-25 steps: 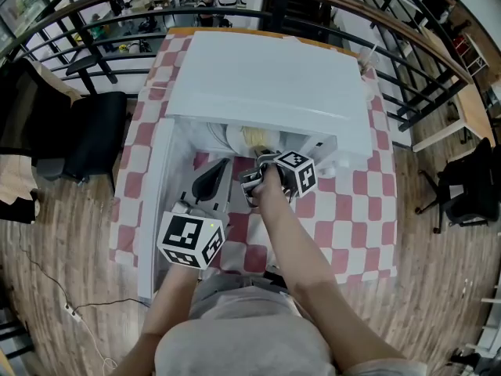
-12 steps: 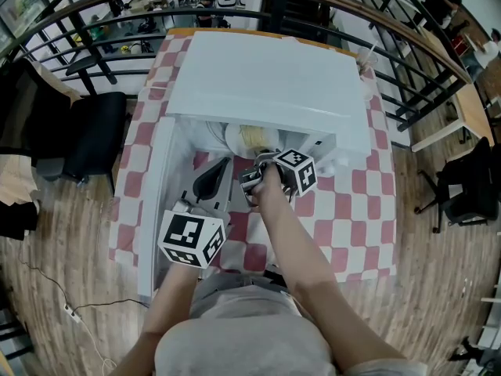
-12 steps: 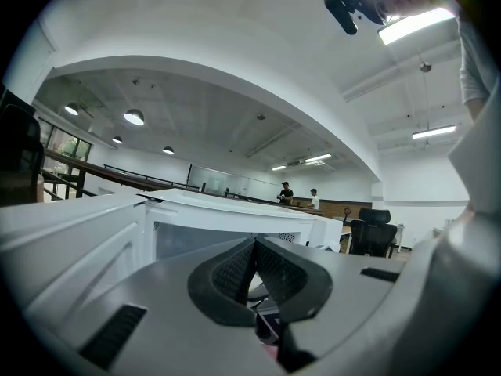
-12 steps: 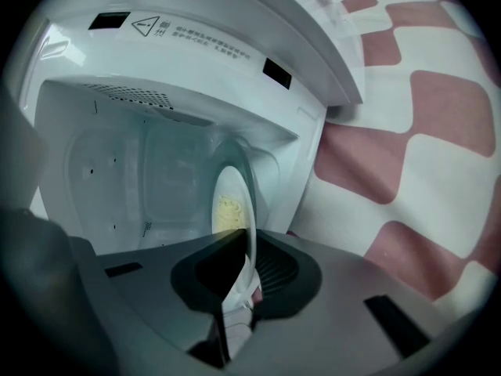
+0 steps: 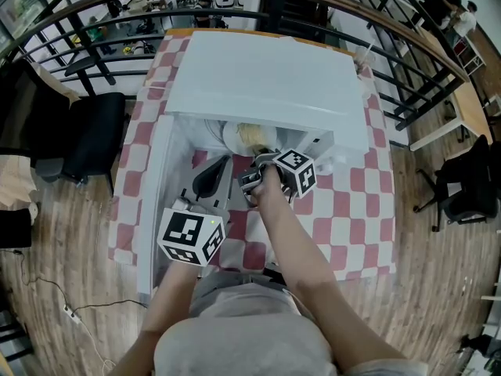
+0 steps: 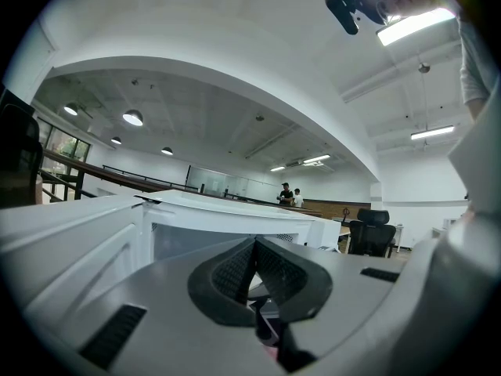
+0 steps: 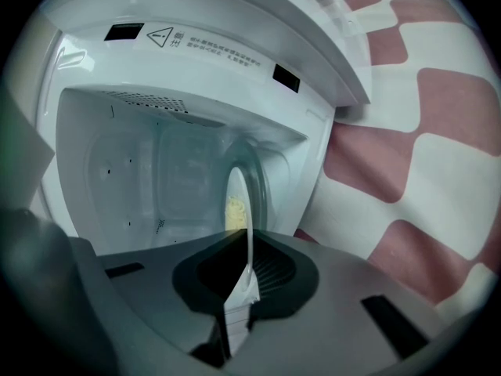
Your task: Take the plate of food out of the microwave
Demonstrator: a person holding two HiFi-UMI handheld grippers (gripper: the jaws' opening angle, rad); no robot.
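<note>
Grey left gripper (image 6: 252, 245) is clenched on nothing, just in front of the open microwave (image 5: 266, 84). Right gripper (image 7: 249, 249) has just been closing and now pinches the rim of the white plate (image 7: 239, 182) of yellow food (image 7: 233, 210), which sits inside the microwave's cavity.

The white microwave (image 5: 266, 77) stands on the checked counter (image 5: 352, 202), its door (image 5: 156, 202) swung wide to the left. At the cavity's mouth lies a white plate (image 7: 239, 186) of pale yellow food (image 7: 232, 210) (too blurred to name). The right tool (image 7: 249, 276), jaws just closing, pinches its near rim.
</note>
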